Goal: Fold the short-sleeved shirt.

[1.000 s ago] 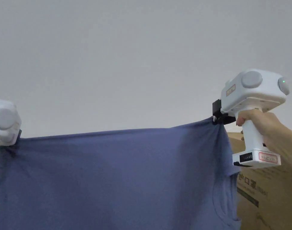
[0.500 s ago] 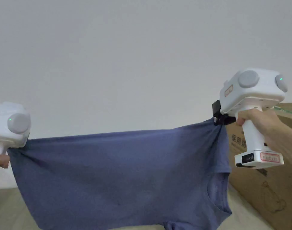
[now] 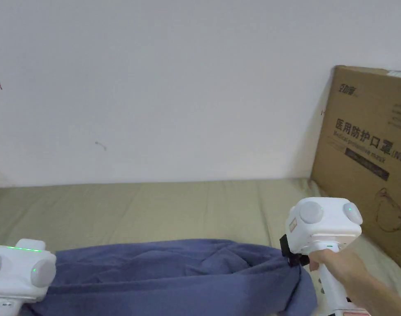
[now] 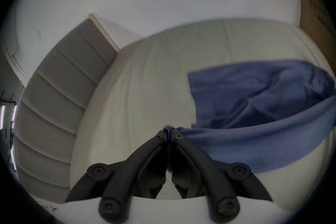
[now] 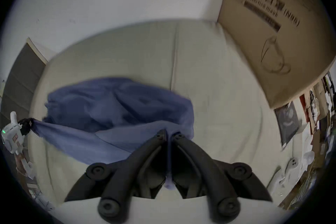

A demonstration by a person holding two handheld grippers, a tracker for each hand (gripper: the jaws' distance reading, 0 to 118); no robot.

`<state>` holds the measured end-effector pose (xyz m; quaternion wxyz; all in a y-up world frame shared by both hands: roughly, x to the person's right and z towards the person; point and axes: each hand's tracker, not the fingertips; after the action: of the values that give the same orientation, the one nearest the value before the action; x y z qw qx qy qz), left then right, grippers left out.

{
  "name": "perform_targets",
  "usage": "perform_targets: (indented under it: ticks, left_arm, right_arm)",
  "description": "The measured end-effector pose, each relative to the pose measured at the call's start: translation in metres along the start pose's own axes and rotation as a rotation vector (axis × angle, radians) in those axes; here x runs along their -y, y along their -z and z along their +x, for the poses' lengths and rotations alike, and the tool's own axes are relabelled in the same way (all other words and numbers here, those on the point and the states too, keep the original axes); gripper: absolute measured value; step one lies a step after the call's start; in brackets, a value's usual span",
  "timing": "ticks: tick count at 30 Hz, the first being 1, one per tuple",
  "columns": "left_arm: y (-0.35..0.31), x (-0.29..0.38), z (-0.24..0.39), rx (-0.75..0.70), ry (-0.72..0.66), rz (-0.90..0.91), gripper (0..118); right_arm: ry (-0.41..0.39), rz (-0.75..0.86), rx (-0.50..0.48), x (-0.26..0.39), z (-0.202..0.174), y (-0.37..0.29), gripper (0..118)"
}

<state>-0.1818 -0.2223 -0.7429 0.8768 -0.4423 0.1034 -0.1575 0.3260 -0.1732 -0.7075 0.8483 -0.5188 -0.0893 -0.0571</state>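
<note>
Right up close, the left gripper (image 4: 169,134) has its jaws pressed together on a pinch of blue fabric, and the right gripper (image 5: 169,134) is doing the same, jaws clamped on the cloth with a tuft poking out behind the tips. Between the two sets of tips a taut edge of the short-sleeved shirt (image 3: 175,275) runs straight across, low over the bed (image 3: 154,205). Just beyond the fingertips the rest of the shirt billows in a loose, rumpled mound on the beige sheet. In the head view the person's hand (image 3: 339,267) wraps the right gripper's white handle, at the shirt's right end. Farther out, past the right gripper's tips, a big cardboard box (image 3: 368,164) leans against the white wall (image 3: 175,82); past the left gripper's tips stands a padded grey headboard (image 4: 60,91).
</note>
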Motion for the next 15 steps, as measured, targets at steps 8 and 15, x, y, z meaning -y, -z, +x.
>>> perform_targets:
  ticks: [8, 15]
  left_arm:
    - [-0.034, 0.064, -0.029, 0.051, -0.001, 0.015, 2]
    - [-0.124, 0.177, -0.055, 0.059, 0.056, 0.056, 2]
  right_arm:
    - [0.033, 0.008, -0.083, 0.066, 0.021, -0.027, 3]
    - [0.027, 0.033, -0.116, 0.193, 0.036, -0.099, 3]
